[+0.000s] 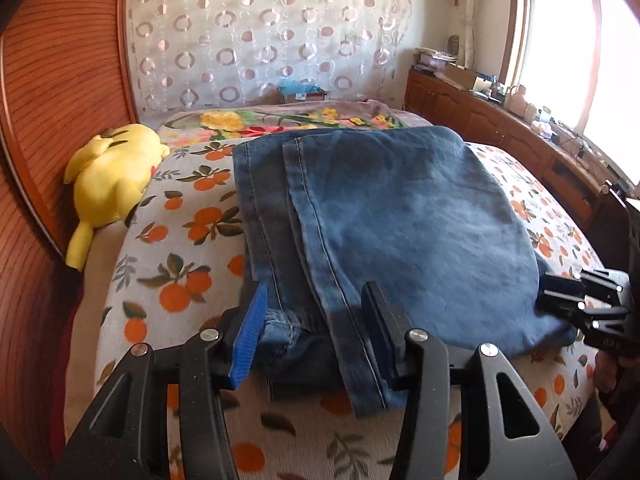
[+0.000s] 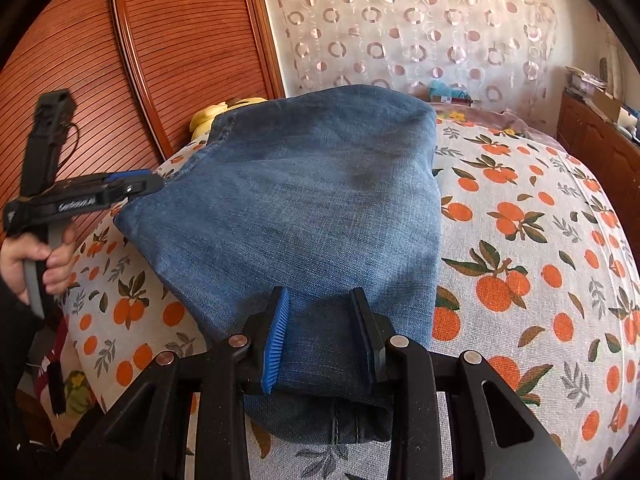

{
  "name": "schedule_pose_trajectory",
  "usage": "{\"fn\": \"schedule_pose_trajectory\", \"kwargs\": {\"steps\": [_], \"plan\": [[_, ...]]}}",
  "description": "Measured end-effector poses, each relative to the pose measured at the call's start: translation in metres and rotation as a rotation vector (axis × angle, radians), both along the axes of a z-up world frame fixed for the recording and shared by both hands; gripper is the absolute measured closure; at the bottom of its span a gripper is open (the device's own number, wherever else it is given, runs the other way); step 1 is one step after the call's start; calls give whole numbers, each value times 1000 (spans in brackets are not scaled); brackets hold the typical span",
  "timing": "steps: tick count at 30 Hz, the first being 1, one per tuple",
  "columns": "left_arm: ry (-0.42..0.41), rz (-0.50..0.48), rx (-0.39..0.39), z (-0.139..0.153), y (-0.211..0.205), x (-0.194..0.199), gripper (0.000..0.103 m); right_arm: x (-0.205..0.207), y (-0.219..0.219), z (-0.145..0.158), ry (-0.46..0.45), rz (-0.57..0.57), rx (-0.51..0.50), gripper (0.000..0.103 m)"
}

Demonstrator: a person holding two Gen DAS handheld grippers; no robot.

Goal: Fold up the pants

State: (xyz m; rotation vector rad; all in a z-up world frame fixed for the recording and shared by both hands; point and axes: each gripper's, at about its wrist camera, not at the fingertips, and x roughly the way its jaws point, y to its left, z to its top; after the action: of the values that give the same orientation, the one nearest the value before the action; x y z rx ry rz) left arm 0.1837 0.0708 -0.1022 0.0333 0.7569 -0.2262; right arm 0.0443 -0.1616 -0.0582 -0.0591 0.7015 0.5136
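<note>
One pair of jeans [image 1: 384, 216] lies folded into a thick blue block in the middle of both frames, on the orange-print bedspread [image 1: 176, 264], its hemmed leg ends and waistband stacked toward the lower edge. The right gripper [image 2: 320, 336] is clenched on the near fold of denim — cloth fills the gap between its pads. The left gripper [image 1: 316, 332] straddles the near hems with its jaws apart; the blue pad [image 1: 250, 340] seems just beside the cloth, not pressing, so I read it as released. To finish well, I would square the stacked edges, press the bundle flat and let go without dragging the top layer. Counted: one pair of jeans, two grippers, one hand [image 2: 40, 260] visible at far left, one yellow plush [image 1: 108, 188] at upper left.
</note>
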Motion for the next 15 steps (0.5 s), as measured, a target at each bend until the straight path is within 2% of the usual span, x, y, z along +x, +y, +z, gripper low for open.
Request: {"fn": "schedule_pose_trajectory", "kwargs": {"steps": [7,11,15], "plan": [[-19,11,27,-7,-2,-4,53,0,0,0,0,1,0,71],[-31,20,13,-11,-1,-8,53,0,-1,0,0,1,0,71],[-62,29,40,-16,-5,-13,53,0,-1,0,0,-2,4,71]]}}
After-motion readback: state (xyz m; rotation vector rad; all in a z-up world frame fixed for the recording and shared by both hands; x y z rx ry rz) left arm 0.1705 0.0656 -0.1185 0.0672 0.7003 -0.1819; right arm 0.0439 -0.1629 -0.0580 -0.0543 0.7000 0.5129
